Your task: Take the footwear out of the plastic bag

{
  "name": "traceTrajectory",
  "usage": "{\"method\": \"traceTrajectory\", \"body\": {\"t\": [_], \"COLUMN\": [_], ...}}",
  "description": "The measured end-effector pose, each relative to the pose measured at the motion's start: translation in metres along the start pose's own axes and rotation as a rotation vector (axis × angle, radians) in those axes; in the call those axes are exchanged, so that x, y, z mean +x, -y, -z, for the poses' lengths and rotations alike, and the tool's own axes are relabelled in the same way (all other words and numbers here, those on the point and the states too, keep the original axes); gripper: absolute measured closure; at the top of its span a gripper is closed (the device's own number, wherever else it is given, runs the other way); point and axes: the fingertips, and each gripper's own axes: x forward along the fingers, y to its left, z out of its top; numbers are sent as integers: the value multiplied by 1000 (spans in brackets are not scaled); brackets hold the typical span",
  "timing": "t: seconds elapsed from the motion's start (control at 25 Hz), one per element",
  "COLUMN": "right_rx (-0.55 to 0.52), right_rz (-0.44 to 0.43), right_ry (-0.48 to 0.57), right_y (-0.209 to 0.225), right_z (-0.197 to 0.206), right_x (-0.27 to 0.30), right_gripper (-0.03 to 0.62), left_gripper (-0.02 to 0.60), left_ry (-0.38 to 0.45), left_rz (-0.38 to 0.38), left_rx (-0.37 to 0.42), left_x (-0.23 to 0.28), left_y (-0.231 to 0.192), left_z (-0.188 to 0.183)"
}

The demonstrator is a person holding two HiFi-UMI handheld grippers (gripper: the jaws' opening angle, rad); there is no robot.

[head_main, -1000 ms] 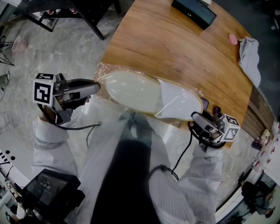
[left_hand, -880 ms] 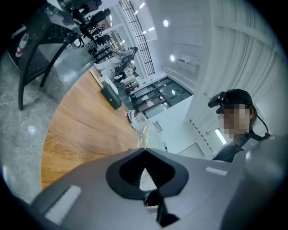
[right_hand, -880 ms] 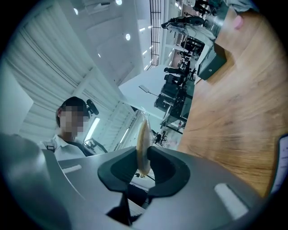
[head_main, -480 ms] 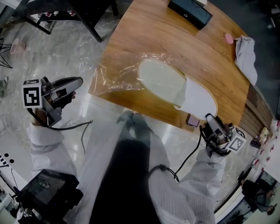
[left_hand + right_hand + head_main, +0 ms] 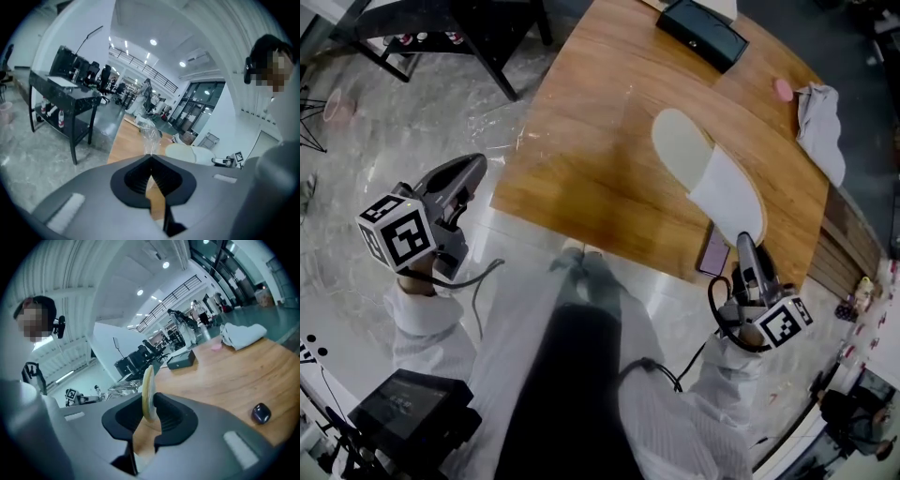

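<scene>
A cream slipper (image 5: 710, 178) lies slanted on the wooden table (image 5: 600, 187), bare of any wrapping. My right gripper (image 5: 742, 246) is shut on its heel end at the table's near right edge. In the right gripper view the slipper (image 5: 148, 390) stands edge-on between the pads. My left gripper (image 5: 472, 167) hangs off the table's left corner, shut on the clear plastic bag (image 5: 150, 135), which rises crumpled from its jaws. The film hardly shows in the head view. The slipper (image 5: 187, 153) lies well beyond the bag in the left gripper view.
A black box (image 5: 701, 33) sits at the table's far end, with a pink object (image 5: 783, 89) and a grey cloth (image 5: 820, 131) at the right. A dark phone (image 5: 712, 251) lies by the right gripper. A black table frame (image 5: 487, 37) stands on the floor beyond the left gripper.
The slipper has slid right and away, out of the bag that covered it. The left gripper pulled the bag off to the left; the right gripper swung right with the heel.
</scene>
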Motion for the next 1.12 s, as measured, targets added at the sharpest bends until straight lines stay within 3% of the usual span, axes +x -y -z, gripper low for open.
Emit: {"method": "traceTrajectory", "body": {"t": [0.2, 0.36, 0.56, 1.12], "right_rx": [-37, -166, -237, -297], "right_rz": [71, 155, 217, 232], "right_ry": [119, 188, 211, 234], "right_y": [-36, -57, -70, -79], "right_z": [-9, -20, -10, -12], "right_x": [22, 41, 54, 40], "right_gripper": [507, 507, 508, 537], "left_gripper": [580, 580, 580, 580], "left_ry": [169, 229, 229, 208], "left_rz": [-78, -134, -155, -92], "left_rx": [79, 92, 115, 102], "left_x": [18, 30, 40, 50], "left_y": [29, 45, 67, 106], "left_z": [-16, -20, -5, 17]}}
